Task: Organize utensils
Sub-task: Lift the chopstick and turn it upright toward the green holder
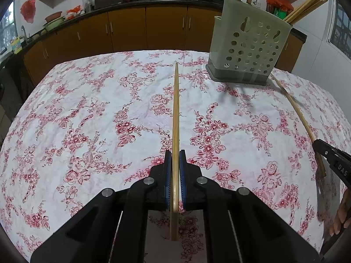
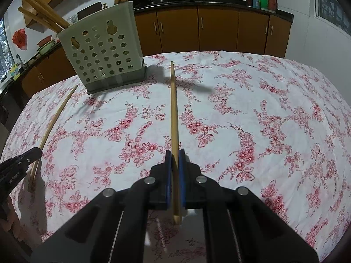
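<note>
Each gripper is clenched on one chopstick, the left gripper (image 1: 175, 171) on its chopstick (image 1: 175, 114) and the right gripper (image 2: 175, 171) on another chopstick (image 2: 174, 109), both above the flowered tablecloth (image 1: 87, 114), near the perforated holder (image 1: 250, 48) with more chopsticks.

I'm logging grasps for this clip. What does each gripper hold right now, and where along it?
Left gripper is shut on a chopstick near its thick end. Right gripper is shut on another chopstick, also near the thick end.
</note>
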The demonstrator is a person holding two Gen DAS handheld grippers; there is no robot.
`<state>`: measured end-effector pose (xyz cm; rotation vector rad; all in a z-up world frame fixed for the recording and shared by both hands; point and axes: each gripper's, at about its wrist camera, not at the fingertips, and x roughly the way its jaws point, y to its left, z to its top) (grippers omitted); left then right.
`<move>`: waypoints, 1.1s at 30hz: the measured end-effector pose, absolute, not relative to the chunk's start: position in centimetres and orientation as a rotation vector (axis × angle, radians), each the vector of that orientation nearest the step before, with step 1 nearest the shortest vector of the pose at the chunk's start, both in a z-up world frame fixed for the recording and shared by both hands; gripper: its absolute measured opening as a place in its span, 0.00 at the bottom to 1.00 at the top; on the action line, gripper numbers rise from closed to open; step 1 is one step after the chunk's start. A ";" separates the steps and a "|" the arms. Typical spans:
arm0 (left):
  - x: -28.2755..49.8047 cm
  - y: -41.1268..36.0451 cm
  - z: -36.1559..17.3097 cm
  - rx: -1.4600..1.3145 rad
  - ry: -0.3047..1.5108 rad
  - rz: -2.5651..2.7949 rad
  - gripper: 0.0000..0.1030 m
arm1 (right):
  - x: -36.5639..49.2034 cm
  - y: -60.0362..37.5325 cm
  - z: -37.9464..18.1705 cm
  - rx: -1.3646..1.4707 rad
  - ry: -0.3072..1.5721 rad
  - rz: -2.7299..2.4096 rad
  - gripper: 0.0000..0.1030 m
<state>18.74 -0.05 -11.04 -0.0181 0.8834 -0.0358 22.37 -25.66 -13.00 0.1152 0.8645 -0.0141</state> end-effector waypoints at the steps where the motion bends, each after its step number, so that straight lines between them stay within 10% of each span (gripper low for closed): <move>1: 18.7 -0.1 -11.0 -0.019 0.883 -0.036 0.08 | 22.4 -25.7 -13.0 0.116 0.864 -0.014 0.08; 33: 17.8 0.7 -9.8 -0.037 0.860 -0.048 0.08 | 21.4 -26.3 -11.0 0.134 0.800 -0.017 0.08</move>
